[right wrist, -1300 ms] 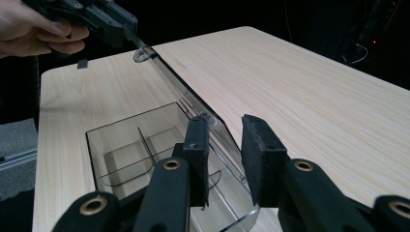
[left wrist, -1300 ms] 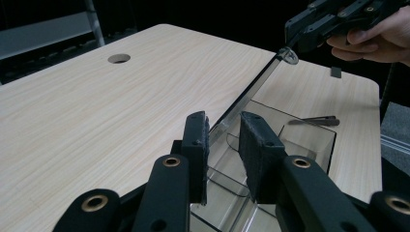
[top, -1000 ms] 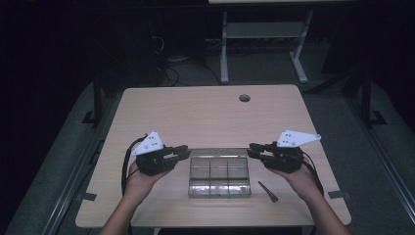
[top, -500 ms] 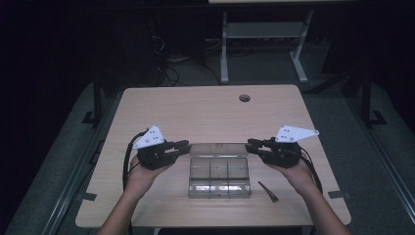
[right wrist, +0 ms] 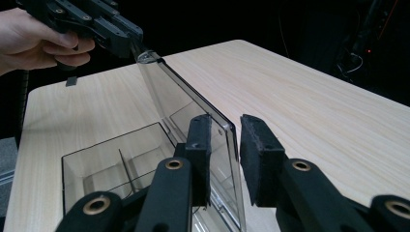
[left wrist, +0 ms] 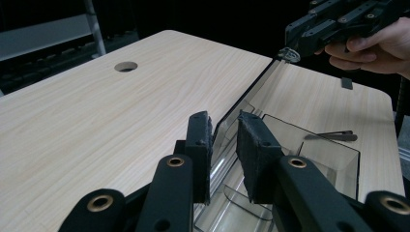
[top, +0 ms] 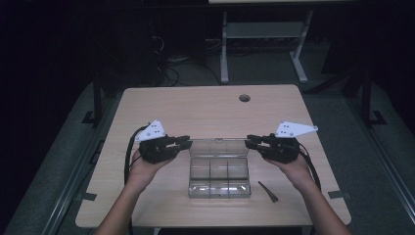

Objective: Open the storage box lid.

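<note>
Since the earlier frame, the lid point(top: 218, 145) has risen upright. Your left gripper point(top: 185, 142) and right gripper point(top: 249, 142) straddle its corners, pads slightly apart. The box point(top: 219, 176) is open; only letting go remains.

The clear plastic compartment box point(top: 219, 177) sits on the pale wooden surface point(top: 205, 110) near its front edge, lid point(top: 219, 146) raised at the back. The left gripper point(top: 185, 142) and right gripper point(top: 249, 142) flank the lid. Slim dark tweezers point(top: 267, 191) lie right of the box.

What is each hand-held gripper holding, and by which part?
Both straddle the raised lid of the clear box, left and right at its opposite top corners; pad contact cannot be told.
</note>
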{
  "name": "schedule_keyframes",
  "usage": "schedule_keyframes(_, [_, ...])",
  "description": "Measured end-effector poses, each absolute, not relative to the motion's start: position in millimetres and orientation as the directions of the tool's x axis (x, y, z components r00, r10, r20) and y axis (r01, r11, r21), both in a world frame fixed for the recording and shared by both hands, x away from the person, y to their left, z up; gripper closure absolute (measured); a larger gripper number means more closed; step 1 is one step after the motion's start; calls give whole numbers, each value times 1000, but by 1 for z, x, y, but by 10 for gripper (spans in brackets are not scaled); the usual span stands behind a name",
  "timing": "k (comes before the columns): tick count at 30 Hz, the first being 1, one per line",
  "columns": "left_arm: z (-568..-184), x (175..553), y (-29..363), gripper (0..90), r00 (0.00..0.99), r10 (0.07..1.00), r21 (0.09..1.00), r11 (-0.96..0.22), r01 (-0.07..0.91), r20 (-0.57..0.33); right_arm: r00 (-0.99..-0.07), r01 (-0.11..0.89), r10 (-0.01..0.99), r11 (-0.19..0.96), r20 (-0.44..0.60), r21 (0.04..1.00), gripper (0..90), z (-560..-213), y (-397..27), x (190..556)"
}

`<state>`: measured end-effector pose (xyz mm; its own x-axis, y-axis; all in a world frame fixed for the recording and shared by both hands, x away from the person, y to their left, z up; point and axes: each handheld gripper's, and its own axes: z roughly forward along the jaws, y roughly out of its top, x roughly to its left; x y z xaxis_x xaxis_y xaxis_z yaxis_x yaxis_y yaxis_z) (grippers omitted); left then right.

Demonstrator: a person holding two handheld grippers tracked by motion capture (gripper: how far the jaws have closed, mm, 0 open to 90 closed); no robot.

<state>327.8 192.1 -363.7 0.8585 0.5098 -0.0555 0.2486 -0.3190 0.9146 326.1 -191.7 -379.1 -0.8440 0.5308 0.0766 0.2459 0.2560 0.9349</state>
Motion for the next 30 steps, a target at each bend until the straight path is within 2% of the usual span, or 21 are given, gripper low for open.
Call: schedule_keyframes(30, [-363, 357, 189, 754, 848, 524, 917, -292, 270, -83, -839, 249, 537, 245, 82, 937, 733, -376, -185, 356])
